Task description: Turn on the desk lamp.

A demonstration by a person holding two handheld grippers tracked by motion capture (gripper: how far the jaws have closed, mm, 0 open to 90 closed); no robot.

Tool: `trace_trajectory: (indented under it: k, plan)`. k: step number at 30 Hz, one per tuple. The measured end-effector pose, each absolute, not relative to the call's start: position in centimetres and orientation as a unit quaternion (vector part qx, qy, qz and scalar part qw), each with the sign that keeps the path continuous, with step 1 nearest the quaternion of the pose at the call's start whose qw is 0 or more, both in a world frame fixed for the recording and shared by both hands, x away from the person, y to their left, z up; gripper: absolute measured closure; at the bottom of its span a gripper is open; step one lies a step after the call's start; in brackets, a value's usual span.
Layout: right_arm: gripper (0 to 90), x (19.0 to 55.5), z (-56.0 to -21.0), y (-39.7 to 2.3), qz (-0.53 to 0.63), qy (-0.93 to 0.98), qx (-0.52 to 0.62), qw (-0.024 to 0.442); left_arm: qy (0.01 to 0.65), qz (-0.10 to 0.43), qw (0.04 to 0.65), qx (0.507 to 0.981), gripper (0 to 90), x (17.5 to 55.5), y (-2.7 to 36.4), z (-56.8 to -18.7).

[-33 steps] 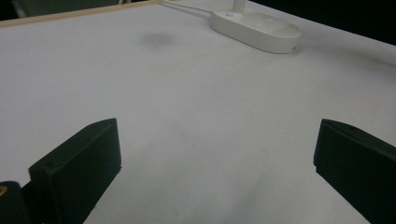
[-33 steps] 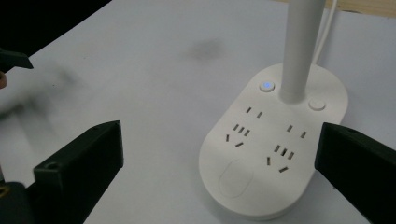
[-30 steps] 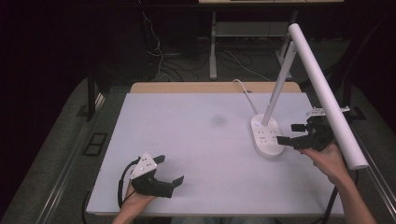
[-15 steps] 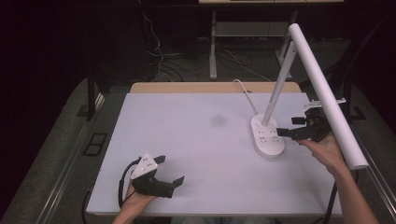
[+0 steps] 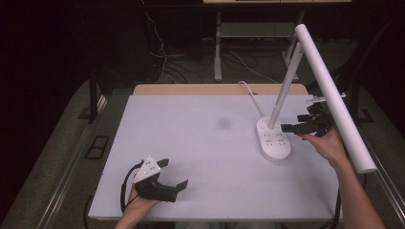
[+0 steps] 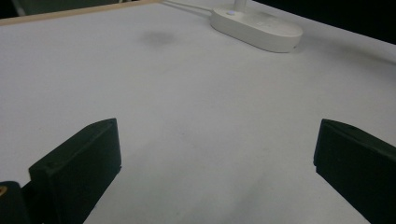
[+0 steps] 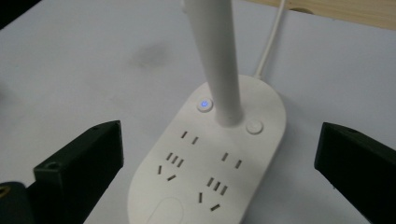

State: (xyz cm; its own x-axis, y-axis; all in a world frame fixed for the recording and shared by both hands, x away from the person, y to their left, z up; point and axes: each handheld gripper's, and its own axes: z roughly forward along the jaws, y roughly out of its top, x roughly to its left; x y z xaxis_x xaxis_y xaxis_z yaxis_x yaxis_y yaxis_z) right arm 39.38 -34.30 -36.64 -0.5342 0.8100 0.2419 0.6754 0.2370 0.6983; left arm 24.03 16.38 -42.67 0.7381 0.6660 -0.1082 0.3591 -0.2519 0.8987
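Right claw [image 5: 297, 128] is hovering just to the right of the lamp base [image 5: 273, 139], jaws spread wide with nothing in them. In the right gripper view the base [image 7: 210, 163] sits between the jaws, its little button glowing blue [image 7: 204, 105] next to the pole [image 7: 217, 60]. The lamp stands at the tabletop's [image 5: 200, 143] right side. Left claw [image 5: 173, 177] is wide open too, resting near the front-left edge, well apart from the lamp.

Your lamp base [image 7: 212, 163] is creamy white, dotted with dark socket slots, and one button [image 7: 204, 105] on it glows blue. Its stem [image 5: 284, 89] and head [image 5: 331, 95] are white too. Both claws have black jaws. The surface [image 5: 200, 143] is pale grey-white with a faint dark smudge [image 5: 223, 123].
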Motion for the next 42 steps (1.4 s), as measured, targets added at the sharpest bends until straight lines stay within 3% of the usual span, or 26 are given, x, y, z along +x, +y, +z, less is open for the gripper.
trace_trajectory:
  k: [1,3,6,17,27,31,42]
  plan:
    - [1.8,39.6,-36.7,-34.4,0.392,0.782,0.476,0.087,0.330,0.148,0.516,0.777,0.0,24.0,16.4,-42.7]
    - [14.4,39.8,-36.7,-34.6,0.396,0.781,0.475,0.086,0.329,0.148,0.518,0.776,0.0,24.0,16.4,-42.6]
    - [17.6,40.2,-36.9,-34.8,0.395,0.778,0.480,0.088,0.331,0.148,0.518,0.775,0.0,24.0,16.5,-42.6]
    - [53.4,40.6,-36.9,-34.9,0.408,0.766,0.486,0.109,0.334,0.149,0.518,0.773,0.0,24.0,16.5,-42.6]
    - [83.3,41.9,-38.0,-34.9,0.414,0.755,0.500,0.093,0.337,0.150,0.521,0.770,0.0,24.0,16.6,-42.6]
    - [89.0,42.4,-38.5,-34.8,0.416,0.752,0.505,0.086,0.337,0.152,0.521,0.769,0.0,24.0,16.7,-42.6]
    - [89.1,43.7,-40.3,-34.5,0.405,0.755,0.512,0.064,0.338,0.154,0.520,0.769,0.0,24.0,16.8,-42.5]
